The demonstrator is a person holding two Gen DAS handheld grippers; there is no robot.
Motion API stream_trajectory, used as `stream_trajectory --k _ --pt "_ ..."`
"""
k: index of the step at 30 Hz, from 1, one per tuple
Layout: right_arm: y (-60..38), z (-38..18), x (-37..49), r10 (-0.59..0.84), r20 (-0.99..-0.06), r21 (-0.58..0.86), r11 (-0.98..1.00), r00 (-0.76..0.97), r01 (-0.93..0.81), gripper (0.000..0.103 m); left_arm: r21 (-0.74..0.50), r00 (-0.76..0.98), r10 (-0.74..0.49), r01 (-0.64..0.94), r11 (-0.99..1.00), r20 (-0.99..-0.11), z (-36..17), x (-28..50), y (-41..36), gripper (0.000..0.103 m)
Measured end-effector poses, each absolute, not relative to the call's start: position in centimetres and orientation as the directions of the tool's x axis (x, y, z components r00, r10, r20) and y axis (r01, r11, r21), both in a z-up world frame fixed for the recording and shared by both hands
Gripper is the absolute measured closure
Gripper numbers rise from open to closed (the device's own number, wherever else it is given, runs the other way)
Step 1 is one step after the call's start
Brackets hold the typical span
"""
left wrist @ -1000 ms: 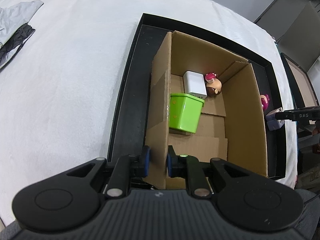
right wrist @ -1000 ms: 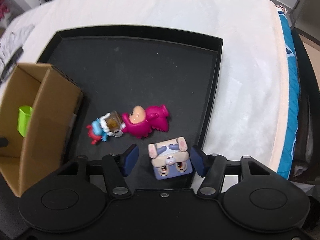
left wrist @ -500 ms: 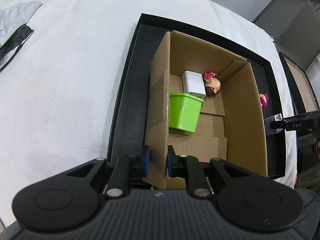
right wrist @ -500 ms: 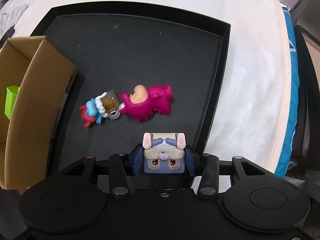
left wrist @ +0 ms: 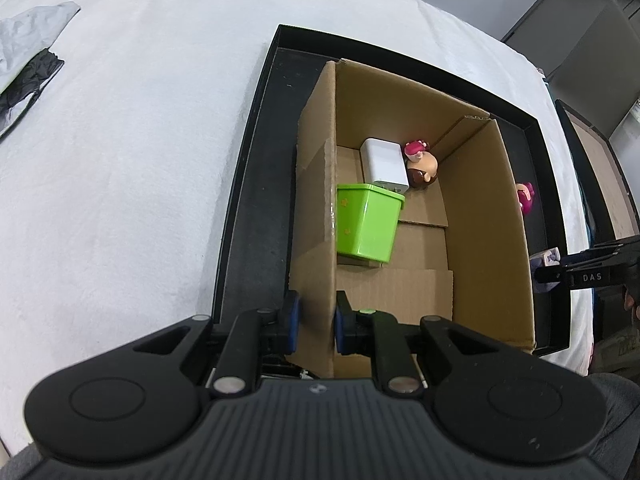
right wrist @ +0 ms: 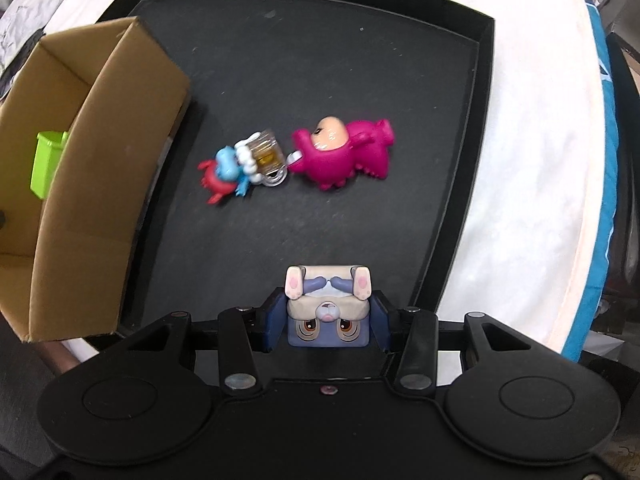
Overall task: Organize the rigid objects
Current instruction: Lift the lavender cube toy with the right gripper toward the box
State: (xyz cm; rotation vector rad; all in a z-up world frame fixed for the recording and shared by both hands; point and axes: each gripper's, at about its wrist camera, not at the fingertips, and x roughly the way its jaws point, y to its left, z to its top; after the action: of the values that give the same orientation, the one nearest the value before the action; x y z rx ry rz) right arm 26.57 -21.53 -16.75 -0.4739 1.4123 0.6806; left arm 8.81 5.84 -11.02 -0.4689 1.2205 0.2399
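My left gripper [left wrist: 314, 322] is shut on the near left wall of the cardboard box [left wrist: 316, 200], which stands in a black tray [left wrist: 256, 152]. Inside the box lie a green bin [left wrist: 366, 222], a white block [left wrist: 384, 164] and a brown-headed figure [left wrist: 422, 166]. My right gripper [right wrist: 327, 320] is shut on a blue-and-cream bunny cube [right wrist: 328, 308], held above the tray [right wrist: 476, 128]. A pink dinosaur figure [right wrist: 344, 156] and a small blue and red figure with a mug [right wrist: 244, 168] lie on the tray floor. The box [right wrist: 104, 152] is at the left there.
The tray sits on a white cloth-covered surface [left wrist: 120, 140]. A grey and black cloth [left wrist: 24, 64] lies at the far left. A blue-edged mattress side [right wrist: 596, 208] shows at the right. The right gripper's body [left wrist: 592, 268] shows beyond the box.
My right gripper closed on the bunny cube and lifted it off the tray. My left gripper kept its hold on the box wall.
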Motion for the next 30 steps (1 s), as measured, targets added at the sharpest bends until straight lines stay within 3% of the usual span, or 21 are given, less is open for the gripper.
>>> stream_trajectory --k 18,30 --pt "-21.3 -17.4 25.8 0.136 -0.990 0.080 0.729 0.030 -0.679 0.060 -0.210 0.331 -0.065 -0.422 0.882 -0.941 -11.2 8.9 5.6 0.087" --pt "-21.1 -14.4 25.0 0.180 -0.982 0.096 0.719 0.051 -0.689 0.060 -0.217 0.335 -0.073 -0.416 0.883 -0.939 -11.1 8.8 5.8 0.087"
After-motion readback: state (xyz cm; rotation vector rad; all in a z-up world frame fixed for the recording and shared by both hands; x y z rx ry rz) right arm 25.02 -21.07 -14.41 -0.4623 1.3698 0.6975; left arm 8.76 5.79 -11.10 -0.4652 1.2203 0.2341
